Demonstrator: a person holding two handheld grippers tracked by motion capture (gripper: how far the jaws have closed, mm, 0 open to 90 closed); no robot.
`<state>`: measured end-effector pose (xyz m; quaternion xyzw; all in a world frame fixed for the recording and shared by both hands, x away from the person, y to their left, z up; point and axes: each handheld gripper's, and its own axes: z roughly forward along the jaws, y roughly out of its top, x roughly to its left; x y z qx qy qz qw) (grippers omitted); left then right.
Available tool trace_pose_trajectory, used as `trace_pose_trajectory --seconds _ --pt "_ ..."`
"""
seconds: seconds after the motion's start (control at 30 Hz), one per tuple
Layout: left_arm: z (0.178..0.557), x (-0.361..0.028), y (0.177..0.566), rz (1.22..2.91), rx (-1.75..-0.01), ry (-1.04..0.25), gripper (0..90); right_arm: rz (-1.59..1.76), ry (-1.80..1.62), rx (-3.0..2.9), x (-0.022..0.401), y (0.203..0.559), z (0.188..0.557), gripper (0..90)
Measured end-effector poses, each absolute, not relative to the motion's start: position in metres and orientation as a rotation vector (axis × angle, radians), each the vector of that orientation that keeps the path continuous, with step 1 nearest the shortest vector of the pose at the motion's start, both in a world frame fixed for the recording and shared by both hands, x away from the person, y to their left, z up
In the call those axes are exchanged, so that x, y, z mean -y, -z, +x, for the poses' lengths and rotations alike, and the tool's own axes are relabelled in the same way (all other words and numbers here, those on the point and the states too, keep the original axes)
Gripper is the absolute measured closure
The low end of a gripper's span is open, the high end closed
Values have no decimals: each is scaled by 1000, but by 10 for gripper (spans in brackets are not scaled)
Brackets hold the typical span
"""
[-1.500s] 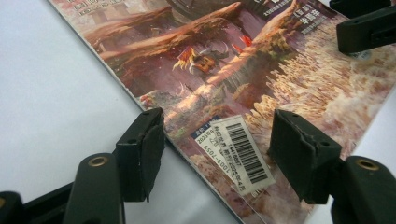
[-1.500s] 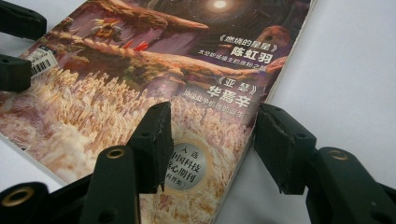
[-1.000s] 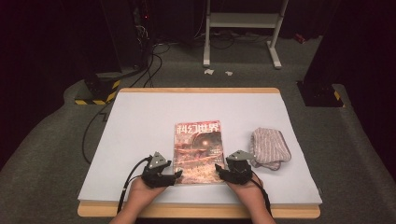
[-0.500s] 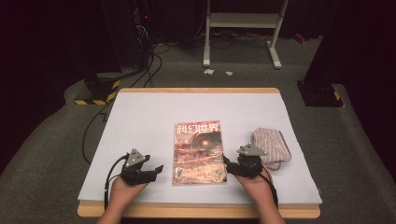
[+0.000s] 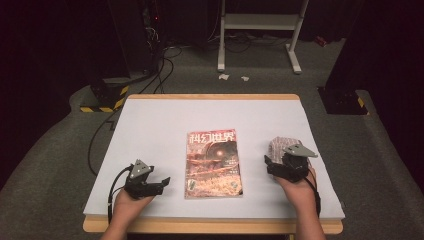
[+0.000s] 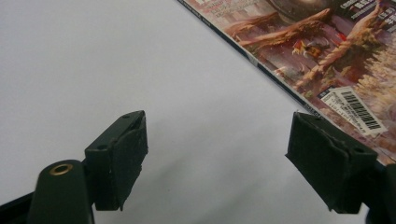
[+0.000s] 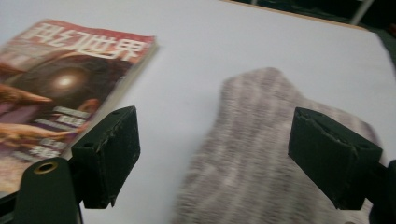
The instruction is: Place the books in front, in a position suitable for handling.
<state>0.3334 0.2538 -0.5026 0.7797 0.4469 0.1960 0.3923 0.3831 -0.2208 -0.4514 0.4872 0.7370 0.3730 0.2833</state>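
Table: white tabletop (image 5: 165,120) with a wooden edge, seen from above.
Magazine: a magazine (image 5: 213,163) lies flat near the table's middle, cover up (red title characters at the top, a barcode sticker at its lower left corner).
Knitted pouch: a grey-pink striped knitted pouch (image 7: 261,154) lies right of the magazine, apart from it.
Left gripper: the left gripper (image 5: 162,182) sits near the table's front edge, left of the magazine, jaws spread wide over bare tabletop, holding nothing.
Right gripper: the right gripper (image 5: 269,165) is at the pouch's near end, jaws spread wide, the pouch lying between them (contact cannot be told).
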Motion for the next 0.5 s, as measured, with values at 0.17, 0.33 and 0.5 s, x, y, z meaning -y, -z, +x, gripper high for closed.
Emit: trace_pose_trajectory --seconds 0.17,0.33,0.5 --pt "332 -254 505 1991 -1136 -489 205 1385 -972 -1933 245 456 390 149" --pt "330 -252 505 1993 -1130 -500 205 1462 -946 -1951 259 472 399 159" --pt "330 -253 504 1987 -1125 -503 205 1577 -930 -1999 268 487 405 149"
